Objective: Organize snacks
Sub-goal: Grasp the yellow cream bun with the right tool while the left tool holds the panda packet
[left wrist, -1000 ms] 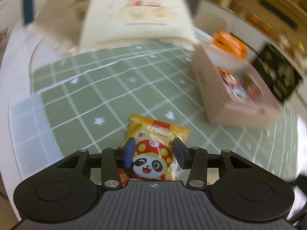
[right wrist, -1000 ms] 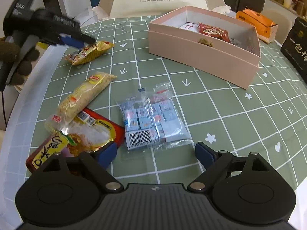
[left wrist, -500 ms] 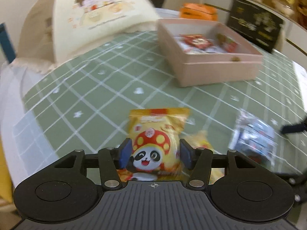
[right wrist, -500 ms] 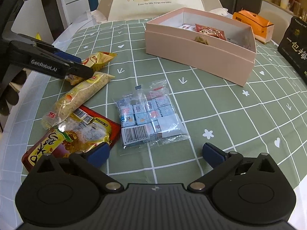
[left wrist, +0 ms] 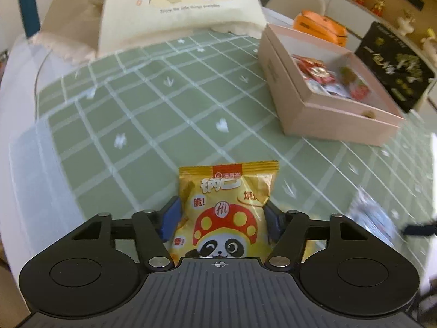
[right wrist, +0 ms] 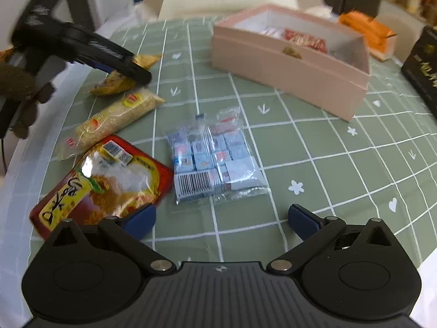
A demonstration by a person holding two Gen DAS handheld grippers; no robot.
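My left gripper (left wrist: 221, 218) is shut on a yellow panda snack packet (left wrist: 224, 205) and holds it above the green checked tablecloth; it also shows in the right wrist view (right wrist: 120, 79). The pink box (left wrist: 327, 120) with several snacks inside stands to the right; in the right wrist view it (right wrist: 286, 71) is at the back. My right gripper (right wrist: 221, 218) is open and empty, just short of a clear bag of small blue packets (right wrist: 213, 158). A long yellow packet (right wrist: 114, 117) and a red-and-yellow pouch (right wrist: 103, 180) lie to its left.
A cream cushion (left wrist: 177, 8) stands at the table's far side. An orange box (left wrist: 319, 27) and a black box (left wrist: 396, 65) sit behind and right of the pink box. The table edge (right wrist: 24, 164) runs along the left.
My left gripper has swung and lifted with the panda packet, now facing left of the pink box. My right gripper has moved closer to the blue bag, still open.
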